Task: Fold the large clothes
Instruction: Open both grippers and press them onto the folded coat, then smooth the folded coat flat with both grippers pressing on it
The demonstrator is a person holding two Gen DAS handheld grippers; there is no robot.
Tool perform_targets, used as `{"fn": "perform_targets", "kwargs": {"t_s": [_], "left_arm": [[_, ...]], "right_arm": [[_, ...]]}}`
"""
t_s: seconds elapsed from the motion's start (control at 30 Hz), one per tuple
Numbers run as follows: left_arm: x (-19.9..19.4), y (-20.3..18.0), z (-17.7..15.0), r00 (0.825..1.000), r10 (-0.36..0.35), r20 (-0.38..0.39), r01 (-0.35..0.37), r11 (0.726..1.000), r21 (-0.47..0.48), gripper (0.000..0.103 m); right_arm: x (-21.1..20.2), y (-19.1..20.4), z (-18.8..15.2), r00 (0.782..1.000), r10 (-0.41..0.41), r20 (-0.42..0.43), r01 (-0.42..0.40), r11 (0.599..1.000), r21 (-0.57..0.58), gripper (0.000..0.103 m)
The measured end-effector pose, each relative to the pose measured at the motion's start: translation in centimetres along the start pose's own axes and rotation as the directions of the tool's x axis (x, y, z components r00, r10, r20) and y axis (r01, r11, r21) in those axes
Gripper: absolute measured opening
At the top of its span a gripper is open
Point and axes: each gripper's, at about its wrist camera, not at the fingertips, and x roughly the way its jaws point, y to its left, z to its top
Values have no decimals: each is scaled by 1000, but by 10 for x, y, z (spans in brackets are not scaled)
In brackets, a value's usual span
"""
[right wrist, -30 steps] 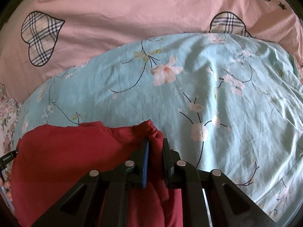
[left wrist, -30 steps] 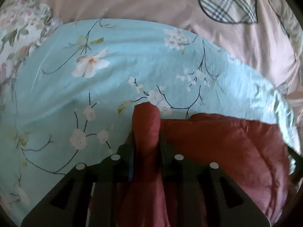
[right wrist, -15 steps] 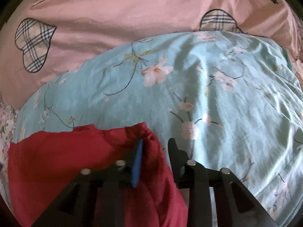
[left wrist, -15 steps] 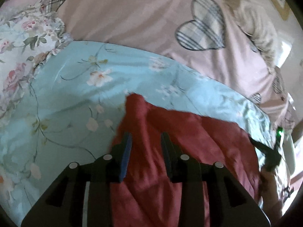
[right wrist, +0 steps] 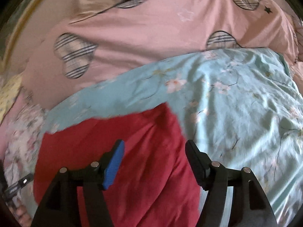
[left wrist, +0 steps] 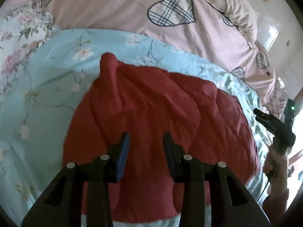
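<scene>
The left gripper [left wrist: 145, 143] hangs above the red garment [left wrist: 155, 117], its fingers [left wrist: 124, 149] parting with nothing pinched between them. The garment lies spread on a pale blue floral quilt [left wrist: 47, 87] over a pink bedcover [left wrist: 113, 5] printed with plaid hearts (one corner of the red cloth stands up in a peak). The right gripper [right wrist: 154, 156] hovers over the garment's right edge [right wrist: 176, 130], fingers [right wrist: 113, 162] spreading wider, gripping nothing; the cloth lies beneath them.
</scene>
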Motion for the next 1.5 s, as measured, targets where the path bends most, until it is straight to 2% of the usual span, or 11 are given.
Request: {"fn": "perform_targets", "kwargs": {"t_s": [0.17, 0.3, 0.37, 0.4, 0.5, 0.63, 0.73, 1.0, 1.23, 1.5], "left_arm": [[-3, -14, -17, 1000, -17, -15, 17, 1000, 22, 34], [-7, -29, -27, 999, -42, -18, 43, 998, 49, 37], [-7, -37, -31, 999, -37, -13, 37, 997, 70, 47], [-6, -41, -33, 999, -30, -10, 31, 996, 81, 48], [1, -47, -38, 999, -20, -27, 23, 994, 105, 48], [11, -52, -49, 999, 11, -52, -4, 989, 147, 48], [16, -49, -55, 998, 9, -70, 1, 991, 136, 48], [26, -51, -60, 996, 45, -72, -34, 989, 147, 49], [44, -46, -57, 996, 47, -81, -36, 990, 134, 49], [38, -49, -57, 996, 59, -71, -50, 991, 125, 49]], "right_arm": [[-15, 34, -38, 997, 65, -49, -69, 994, -80, 71], [-18, 54, -59, 995, 68, -74, -77, 987, -138, 71], [-16, 62, -63, 996, 47, -77, -61, 982, -179, 71], [-15, 66, -66, 996, 36, -79, -51, 980, -192, 71], [-5, 71, -76, 994, -34, -103, 10, 973, -230, 71], [1, 63, -95, 988, -79, -129, 46, 969, -244, 71], [-2, 55, -108, 988, -105, -116, 75, 968, -239, 71], [-2, 42, -113, 990, -97, -97, 77, 978, -195, 74], [4, 38, -115, 992, -99, -83, 83, 980, -179, 78], [4, 38, -115, 991, -105, -80, 90, 981, -174, 78]]}}
